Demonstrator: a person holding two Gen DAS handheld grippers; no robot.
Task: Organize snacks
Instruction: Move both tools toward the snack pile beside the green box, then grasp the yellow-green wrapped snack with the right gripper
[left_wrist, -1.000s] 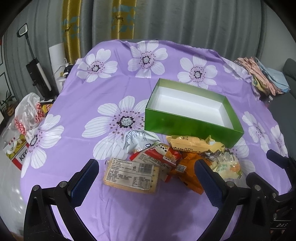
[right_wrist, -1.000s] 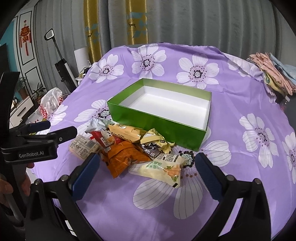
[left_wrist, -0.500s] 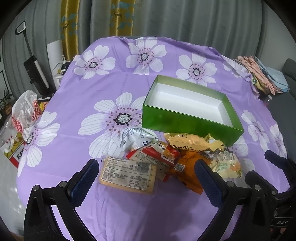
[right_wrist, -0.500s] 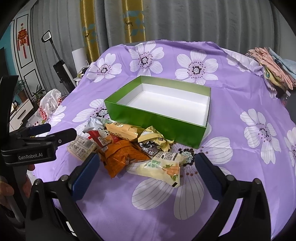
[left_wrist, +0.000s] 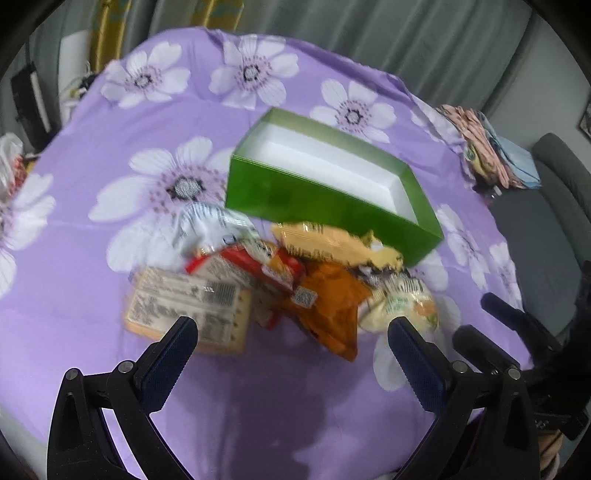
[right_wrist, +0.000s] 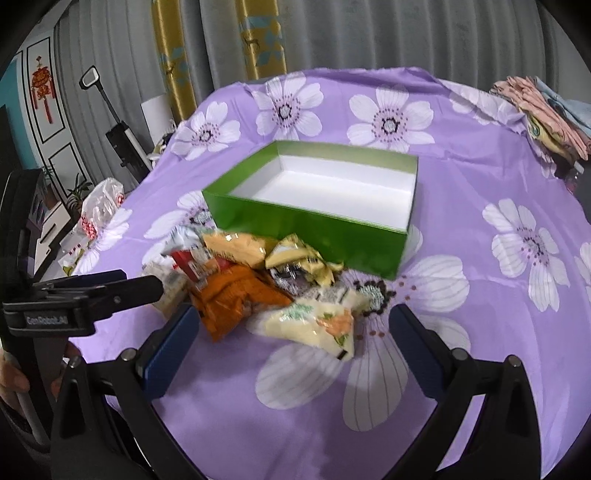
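Note:
An empty green box (left_wrist: 325, 199) with a white inside stands on the purple flowered cloth; it also shows in the right wrist view (right_wrist: 306, 218). A pile of snack packets lies in front of it: a beige barcode packet (left_wrist: 188, 306), a red one (left_wrist: 251, 264), an orange one (left_wrist: 328, 306) (right_wrist: 236, 295), a yellow one (left_wrist: 332, 243) (right_wrist: 236, 247) and a pale cream one (left_wrist: 402, 306) (right_wrist: 314, 325). My left gripper (left_wrist: 291, 328) is open and empty just short of the pile. My right gripper (right_wrist: 291, 321) is open and empty over the pile's near edge.
Folded clothes (left_wrist: 491, 151) lie at the cloth's far right edge. A white plastic bag (right_wrist: 99, 206) and a vacuum (right_wrist: 122, 144) stand off the left side. Curtains hang behind. The left gripper's body (right_wrist: 74, 299) shows at the left of the right wrist view.
Both grippers have moved forward and down toward the snack pile, which now looks larger and blurred. Both stay open. Nothing on the cloth has shifted.

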